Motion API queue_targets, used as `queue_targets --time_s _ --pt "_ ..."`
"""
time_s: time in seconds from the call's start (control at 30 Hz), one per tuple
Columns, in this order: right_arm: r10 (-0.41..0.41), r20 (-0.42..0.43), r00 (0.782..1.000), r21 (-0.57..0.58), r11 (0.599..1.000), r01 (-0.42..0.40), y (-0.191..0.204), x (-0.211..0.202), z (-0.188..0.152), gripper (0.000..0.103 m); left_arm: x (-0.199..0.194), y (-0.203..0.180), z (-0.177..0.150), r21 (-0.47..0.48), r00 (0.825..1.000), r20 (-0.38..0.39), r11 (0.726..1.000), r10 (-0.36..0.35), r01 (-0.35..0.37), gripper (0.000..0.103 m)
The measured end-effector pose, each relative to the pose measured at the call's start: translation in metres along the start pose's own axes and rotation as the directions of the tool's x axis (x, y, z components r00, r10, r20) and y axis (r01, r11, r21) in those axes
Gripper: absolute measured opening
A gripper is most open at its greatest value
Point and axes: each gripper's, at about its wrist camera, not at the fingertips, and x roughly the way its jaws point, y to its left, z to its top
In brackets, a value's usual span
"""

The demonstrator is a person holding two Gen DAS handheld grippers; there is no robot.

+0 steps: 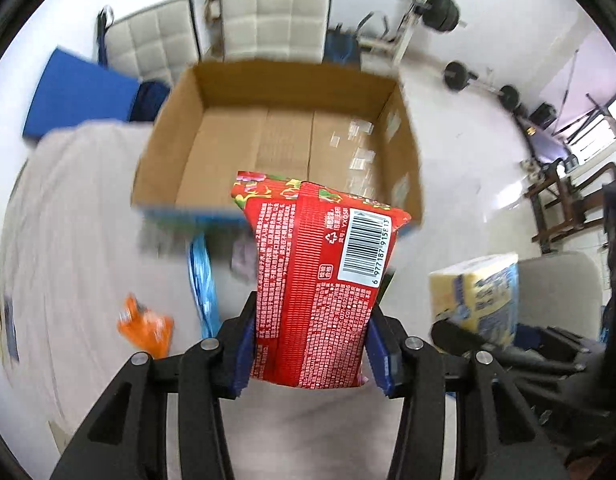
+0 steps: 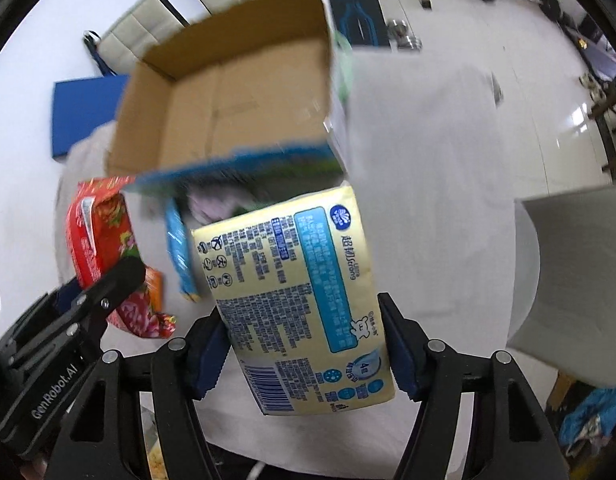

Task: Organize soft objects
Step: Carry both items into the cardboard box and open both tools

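My left gripper (image 1: 311, 344) is shut on a red tissue pack (image 1: 319, 280) with a barcode, held above the table just short of an open cardboard box (image 1: 276, 136). The box shows only bare cardboard inside. My right gripper (image 2: 304, 352) is shut on a yellow and blue tissue pack (image 2: 292, 296), also raised in front of the box (image 2: 228, 92). The red pack (image 2: 104, 240) and the left gripper (image 2: 108, 292) show at the left of the right wrist view; the yellow pack (image 1: 475, 300) shows at the right of the left wrist view.
A white cloth covers the table (image 1: 68, 220). On it lie an orange packet (image 1: 146, 326), a blue packet (image 1: 202, 280) and a pale item by the box front. A large white paper roll (image 2: 571, 280) stands at right. White chairs (image 1: 274, 20) and gym weights stand behind.
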Motion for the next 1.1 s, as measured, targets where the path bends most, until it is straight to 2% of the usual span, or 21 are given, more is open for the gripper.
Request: queue_targets --time_s 0.03,0.07,0.1,0.23,0.3,0.43,0.53,0.73,0.97,1.1 --pt "0.001 0.017 1.000 -0.002 1.000 -0.001 0.006 -0.005 0.005 0.070 -0.004 0.003 0.012 0.009 1.000 0.017 1.000 -0.007 0.007 0.044" --pt "0.003 0.030 1.000 -0.001 1.000 -0.003 0.001 -0.029 0.026 0.070 -0.010 0.000 0.025 0.017 0.999 0.033 1.000 -0.012 0.012 0.044" --pt "0.000 0.046 0.999 0.004 1.000 0.000 0.005 -0.032 0.033 0.070 -0.017 -0.006 0.035 0.023 0.999 0.042 1.000 -0.016 0.015 0.044" --pt "-0.019 0.075 0.997 0.021 1.000 0.017 0.014 -0.047 0.077 0.070 -0.010 0.007 0.084 0.025 0.998 0.042 0.999 -0.042 0.041 0.044" --pt "-0.034 0.082 0.996 0.039 0.999 0.031 0.020 -0.040 0.097 0.070 0.005 0.017 0.113 0.018 0.999 0.017 0.999 -0.050 0.050 0.044" --pt "-0.049 0.052 0.997 0.073 0.996 0.045 0.042 -0.027 0.178 0.070 0.038 0.022 0.156 -0.001 0.996 -0.069 0.998 -0.061 0.061 0.044" --pt "-0.066 0.025 0.997 0.081 0.995 0.064 0.048 -0.007 0.221 0.070 0.075 0.031 0.184 -0.019 0.991 -0.124 0.998 -0.055 0.053 0.044" --pt "-0.106 -0.032 0.994 0.089 0.990 0.109 0.060 0.050 0.277 0.070 0.131 0.035 0.206 -0.009 0.979 -0.198 0.998 -0.055 0.054 0.044" --pt "-0.136 -0.056 0.989 0.085 0.986 0.140 0.049 0.104 0.305 0.070 0.171 0.037 0.216 -0.021 0.962 -0.258 0.996 -0.091 0.089 0.044" --pt "-0.140 -0.059 0.988 0.086 0.986 0.145 0.046 0.115 0.314 0.070 0.186 0.039 0.221 -0.037 0.954 -0.278 0.993 -0.116 0.110 0.045"
